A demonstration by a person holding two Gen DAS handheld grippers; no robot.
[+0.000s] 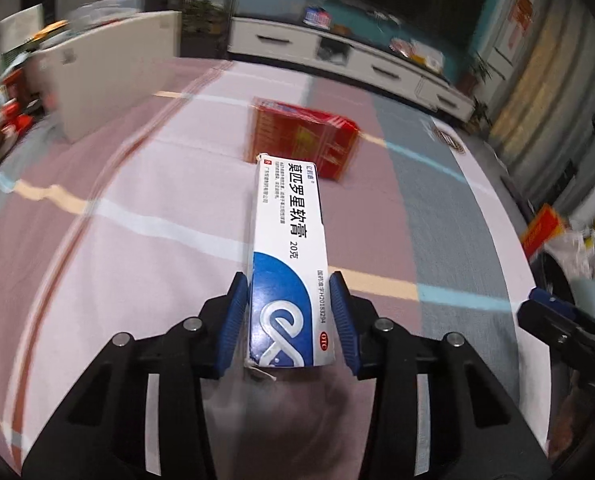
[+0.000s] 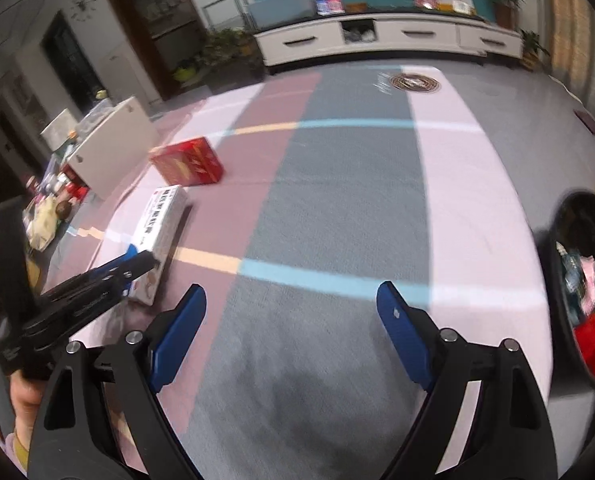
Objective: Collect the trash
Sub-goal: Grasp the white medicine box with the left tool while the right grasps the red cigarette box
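The left tongs [image 1: 289,312] straddle the near end of a white-and-blue ointment box [image 1: 291,256] lying on the striped worktop [image 1: 137,184]; whether the pads press it I cannot tell. It reads "莫匹罗星软膏 20克", "OTC". Beyond lies a red box [image 1: 305,138]. The right tongs [image 2: 291,312] gape empty; rightward, a black bin [image 2: 585,280].

Left gripper [image 1: 290,312] angled downward, blue pads [image 1: 233,320] flanking near end of ointment box [image 1: 289,264], close against its sides; actual contact unclear. Right gripper [image 2: 291,336] angled downward, jaws spread wide, nothing between them. Person's hand [image 2: 23,394] visible at lower left edge of right wrist view.
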